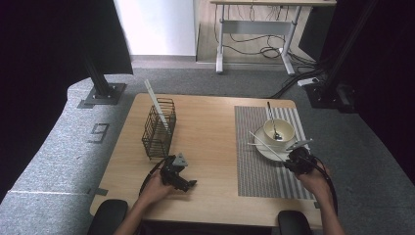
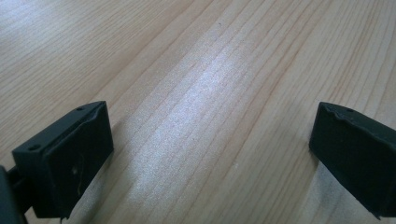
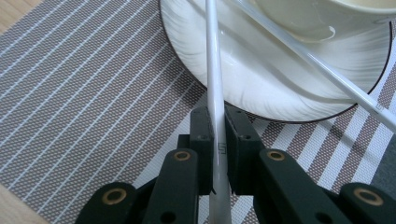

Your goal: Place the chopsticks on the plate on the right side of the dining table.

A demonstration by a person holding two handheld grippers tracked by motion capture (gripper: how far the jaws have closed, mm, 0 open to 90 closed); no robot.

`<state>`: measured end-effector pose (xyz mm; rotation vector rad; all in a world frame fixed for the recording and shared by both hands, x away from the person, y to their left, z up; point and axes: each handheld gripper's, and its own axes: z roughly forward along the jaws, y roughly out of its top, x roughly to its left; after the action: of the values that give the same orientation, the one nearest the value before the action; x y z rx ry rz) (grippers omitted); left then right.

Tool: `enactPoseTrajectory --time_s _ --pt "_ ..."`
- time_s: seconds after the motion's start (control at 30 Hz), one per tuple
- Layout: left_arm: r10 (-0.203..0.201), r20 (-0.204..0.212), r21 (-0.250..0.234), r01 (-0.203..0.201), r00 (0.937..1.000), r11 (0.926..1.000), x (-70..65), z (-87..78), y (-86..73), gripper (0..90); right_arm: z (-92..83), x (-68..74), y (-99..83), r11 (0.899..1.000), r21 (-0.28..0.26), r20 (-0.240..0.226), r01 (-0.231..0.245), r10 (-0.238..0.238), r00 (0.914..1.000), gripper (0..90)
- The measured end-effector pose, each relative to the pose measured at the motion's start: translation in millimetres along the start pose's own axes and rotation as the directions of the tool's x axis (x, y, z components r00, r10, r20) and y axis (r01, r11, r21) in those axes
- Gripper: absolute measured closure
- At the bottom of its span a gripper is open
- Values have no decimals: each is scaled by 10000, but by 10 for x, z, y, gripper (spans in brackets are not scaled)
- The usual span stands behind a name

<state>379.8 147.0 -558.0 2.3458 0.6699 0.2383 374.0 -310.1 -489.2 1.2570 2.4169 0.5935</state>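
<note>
My right gripper (image 1: 292,160) (image 3: 218,116) is shut on a white chopstick (image 3: 212,60) (image 1: 266,144). That stick reaches out over the rim of a white plate (image 3: 261,88) (image 1: 264,150). A second white chopstick (image 3: 327,70) lies slanted across the plate beside a cream bowl (image 1: 279,129) (image 3: 327,18) with a metal spoon (image 1: 272,117) in it. My left gripper (image 1: 187,184) (image 2: 210,140) rests low over bare wood near the table's front, jaws open with nothing between them.
A black wire basket (image 1: 159,129) stands at the table's left with another white chopstick (image 1: 155,105) leaning out of it. The plate sits on a striped placemat (image 1: 259,176) (image 3: 93,93) covering the right side. The table (image 1: 210,127) is light wood.
</note>
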Motion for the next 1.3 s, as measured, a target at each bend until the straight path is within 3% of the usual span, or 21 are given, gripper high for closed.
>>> enactPoseTrajectory --time_s 0.83,1.2,1.3 --pt "-9 -5 4 9 10000 10000 0 2 2 0 178 -325 -84 9965 566 678 -619 580 9960 755" --pt "-8 -5 6 8 10000 10000 0 2 2 0 203 -377 -123 9924 353 1270 -1179 1126 9855 575" --pt "-6 -5 7 6 10000 10000 0 2 2 0 198 -396 -138 9909 204 1616 -1333 1283 9785 513"
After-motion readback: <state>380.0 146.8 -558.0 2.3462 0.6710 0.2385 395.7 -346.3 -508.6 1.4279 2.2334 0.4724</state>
